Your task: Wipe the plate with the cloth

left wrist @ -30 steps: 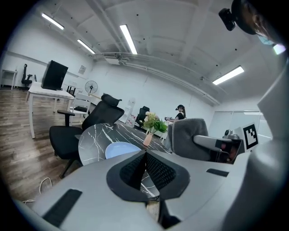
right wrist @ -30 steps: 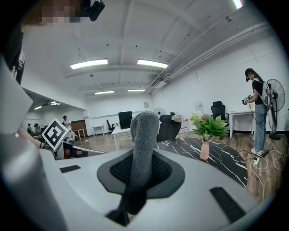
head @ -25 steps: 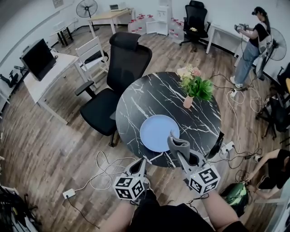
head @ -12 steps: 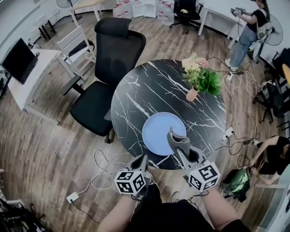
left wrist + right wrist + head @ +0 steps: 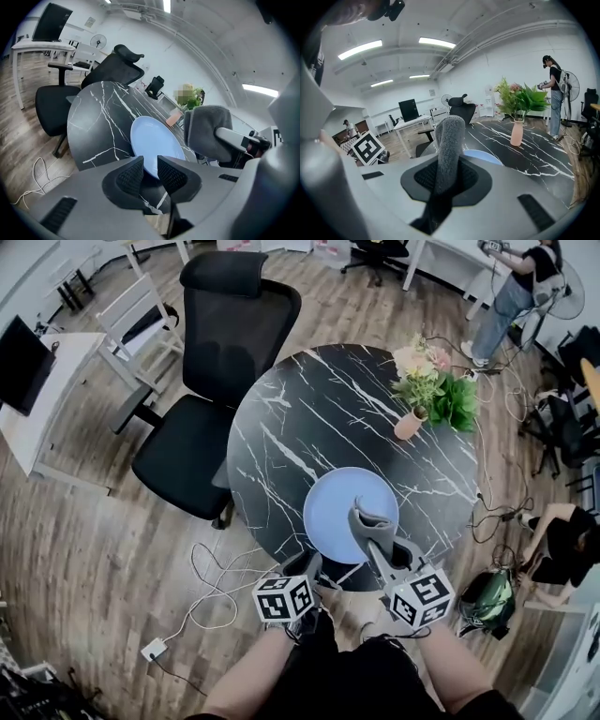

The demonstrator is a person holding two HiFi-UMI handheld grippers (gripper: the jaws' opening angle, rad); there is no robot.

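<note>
**Cloth** [image 5: 449,150]: grey, thick-piled, soft. It stands up in a folded wad from the right gripper [image 5: 447,176], whose jaws are clamped on its lower part. In the head view it sits lower centre-right, over the near right of the plate. I judge it light and limp: it will drape and bunch under pressure, so I would keep hold low on the fold, as now, with the free upper part left to meet the plate.

**Plate** [image 5: 345,507]: pale blue, round, lying flat on the near part of the round black marbled table [image 5: 300,418], lower centre of the head view. I judge it rigid, smooth, breakable and likely to skate on the polished top. The near rim is the place to steady it.

**Left gripper** [image 5: 150,171]: its jaws have just been opening and now stand apart, gripping nothing. The plate's near rim shows through the gap. It seems to lie just beyond the pads rather than between them, though I cannot be sure from this angle.

**Hidden or unclear:**
- The plate's near right edge lies behind the cloth and right gripper in the head view.
- The cloth's tail below the jaws is lost in shadow.
- I cannot tell whether the cloth touches the plate.
- The vase [image 5: 409,425] of flowers stands well apart at upper right.
</note>
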